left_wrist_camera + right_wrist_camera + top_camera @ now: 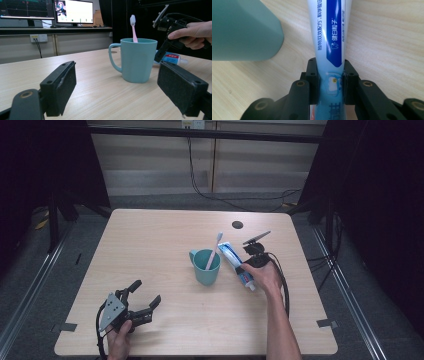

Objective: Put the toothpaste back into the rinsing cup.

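Note:
A teal mug (206, 266) stands near the table's middle with a pink toothbrush (214, 250) leaning in it, head up. Just right of it lies a blue-and-white toothpaste tube (236, 262), flat on the wood. My right gripper (248, 261) points down over that tube, and in the right gripper view its jaws are shut on the toothpaste tube (330, 45), pads pressing both sides, with the mug (242, 30) at upper left. My left gripper (145, 296) rests at the front left with its jaws spread wide and nothing between them; it faces the mug (136, 60) and toothbrush (133, 27).
The wooden table (150, 245) has a small dark round hole (237, 224) near its far edge. Cables trail from both grippers, and one hangs behind the table. Dark curtains and metal rails flank both sides. Monitors (72, 11) stand on a far desk.

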Tool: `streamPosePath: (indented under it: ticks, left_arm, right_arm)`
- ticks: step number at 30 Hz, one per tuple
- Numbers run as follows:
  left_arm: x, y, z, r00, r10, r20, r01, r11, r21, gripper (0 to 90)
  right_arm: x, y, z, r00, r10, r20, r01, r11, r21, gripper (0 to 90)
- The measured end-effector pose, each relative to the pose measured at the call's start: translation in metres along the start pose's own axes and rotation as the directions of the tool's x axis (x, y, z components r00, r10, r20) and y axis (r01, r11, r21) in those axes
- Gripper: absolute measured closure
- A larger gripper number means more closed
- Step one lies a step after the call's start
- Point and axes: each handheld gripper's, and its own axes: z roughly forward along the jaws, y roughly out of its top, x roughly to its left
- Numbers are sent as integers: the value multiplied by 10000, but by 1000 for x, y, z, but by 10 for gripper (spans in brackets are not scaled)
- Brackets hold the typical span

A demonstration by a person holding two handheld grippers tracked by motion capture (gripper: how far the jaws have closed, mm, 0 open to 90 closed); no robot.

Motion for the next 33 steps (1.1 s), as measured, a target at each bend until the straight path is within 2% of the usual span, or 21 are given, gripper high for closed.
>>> streamPosePath:
  ticks: [4, 6, 8, 15, 24, 26, 31, 33]
  left_arm:
    - [0, 0, 0, 10000, 4, -2, -4, 10000, 2, 156]
    - [0, 0, 0, 10000, 45, 9, -45, 10000, 16, 156]
    - [0, 0, 0, 10000, 44, 9, -44, 10000, 22, 156]
    - [0, 0, 0, 10000, -2, 0, 2, 10000, 2, 156]
    - [0, 0, 0, 10000, -1, -1, 1, 10000, 1, 156]
    - [0, 0, 0, 10000, -2, 12, 2, 10000, 6, 156]
    - [0, 0, 0, 10000, -8, 13, 8, 10000, -2, 156]
    - [0, 0, 0, 10000, -5, 14, 5, 10000, 8, 156]
  right_arm:
    - [0, -2, -6, 10000, -3, -39, 1, 9994, -357, 727]
    - [-1, -4, -9, 9998, 190, -76, -194, 9979, -624, 727]
    - [-1, -5, -13, 9999, 61, 88, -54, 9965, -831, 727]
    - [-2, -10, -28, 9998, 167, -48, -173, 9849, -1723, 728]
    - [5, -12, -36, 9999, -61, -101, 35, 9709, -2395, 727]
    - [6, -12, -37, 9999, -50, -92, 24, 9659, -2588, 727]
    - [7, -11, -43, 9999, -77, -66, 51, 9447, -3278, 727]
    - [7, -12, -47, 10000, -46, -12, 38, 9294, -3691, 727]
